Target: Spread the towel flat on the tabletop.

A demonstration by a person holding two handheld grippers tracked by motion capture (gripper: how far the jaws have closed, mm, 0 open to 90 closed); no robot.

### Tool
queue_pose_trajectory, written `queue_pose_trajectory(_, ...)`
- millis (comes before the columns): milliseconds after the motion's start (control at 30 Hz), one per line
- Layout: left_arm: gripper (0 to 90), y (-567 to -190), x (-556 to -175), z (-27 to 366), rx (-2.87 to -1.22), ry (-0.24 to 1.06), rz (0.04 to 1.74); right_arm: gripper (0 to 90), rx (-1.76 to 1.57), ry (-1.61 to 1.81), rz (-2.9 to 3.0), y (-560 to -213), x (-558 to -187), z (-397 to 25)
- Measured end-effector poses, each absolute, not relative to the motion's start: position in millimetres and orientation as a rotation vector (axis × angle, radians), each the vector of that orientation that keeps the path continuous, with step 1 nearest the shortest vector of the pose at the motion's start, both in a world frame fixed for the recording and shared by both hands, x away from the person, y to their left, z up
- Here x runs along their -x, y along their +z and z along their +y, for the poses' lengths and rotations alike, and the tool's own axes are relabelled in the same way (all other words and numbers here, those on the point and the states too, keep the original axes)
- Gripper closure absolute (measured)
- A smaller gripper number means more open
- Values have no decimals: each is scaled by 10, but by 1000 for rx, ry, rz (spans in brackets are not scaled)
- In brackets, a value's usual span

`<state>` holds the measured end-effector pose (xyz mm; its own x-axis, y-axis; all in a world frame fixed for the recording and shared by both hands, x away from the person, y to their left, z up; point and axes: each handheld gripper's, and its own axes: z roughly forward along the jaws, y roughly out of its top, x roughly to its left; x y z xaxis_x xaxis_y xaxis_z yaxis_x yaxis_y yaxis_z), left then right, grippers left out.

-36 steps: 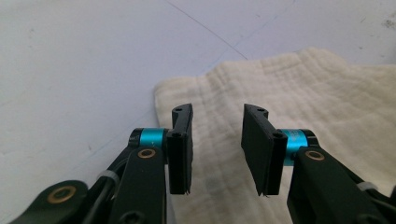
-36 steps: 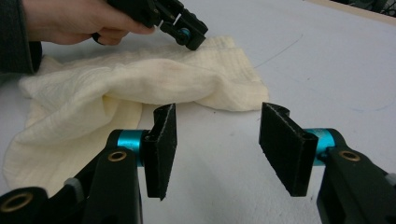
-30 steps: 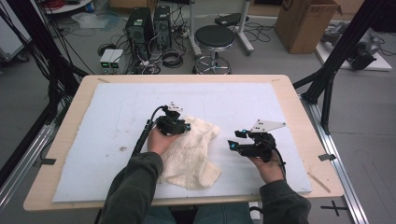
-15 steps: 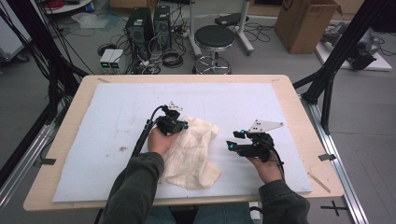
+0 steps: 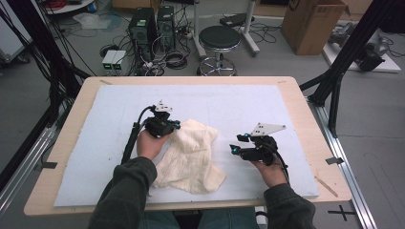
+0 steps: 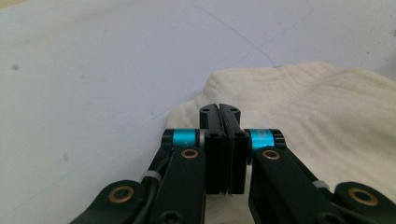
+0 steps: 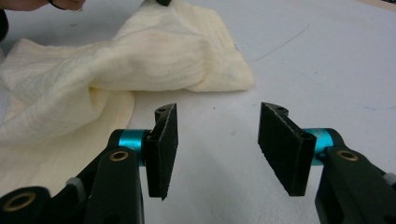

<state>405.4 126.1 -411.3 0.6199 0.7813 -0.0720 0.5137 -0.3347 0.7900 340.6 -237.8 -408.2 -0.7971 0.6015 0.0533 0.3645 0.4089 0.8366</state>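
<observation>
Since a second ago the left gripper [image 5: 175, 125] has edged a little toward 9 o'clock on the mat, and the cloth's [image 5: 193, 155] upper corner has bunched in with it; the right gripper [image 5: 236, 144] has hardly shifted. In the left gripper view the jaws are pressed tight together with the cloth [image 6: 299, 112] under and beyond their tips, but whether any fabric is pinched between them cannot be told. In the right gripper view the jaws stand wide apart with nothing between them, above bare mat [image 7: 327, 60], and the cloth [image 7: 140, 60] lies near them at 11 o'clock. In the high view the cream cloth sits crumpled near the middle of the white mat [image 5: 95, 157], between the two grippers, its lower part spread toward 6 o'clock. The left gripper is at the cloth's 10 o'clock corner; the right gripper is just off its 3 o'clock edge, not touching it.
</observation>
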Motion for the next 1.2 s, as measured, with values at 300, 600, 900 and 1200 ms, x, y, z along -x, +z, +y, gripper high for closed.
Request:
queue_pose_trajectory(300, 883, -4122, -3853, 1619, -2036, 459, 1047, 489, -829, 1338, 2449, -4067, -3480, -2190)
queue_pose_trajectory(600, 883, -4149, -3645, 1938, -2044, 513, 1066, 517, -820, 1304, 2529, -4113, -3664, -1882)
queue_pose_trajectory(900, 883, -4228, -3474, 2259, -2014, 544, 1109, 550, -835, 1291, 2577, -4141, -3886, -1485)
queue_pose_trajectory(1200, 882, -4331, -3362, 2472, -1969, 552, 1150, 574, -910, 1278, 2588, -4192, -4161, -1181)
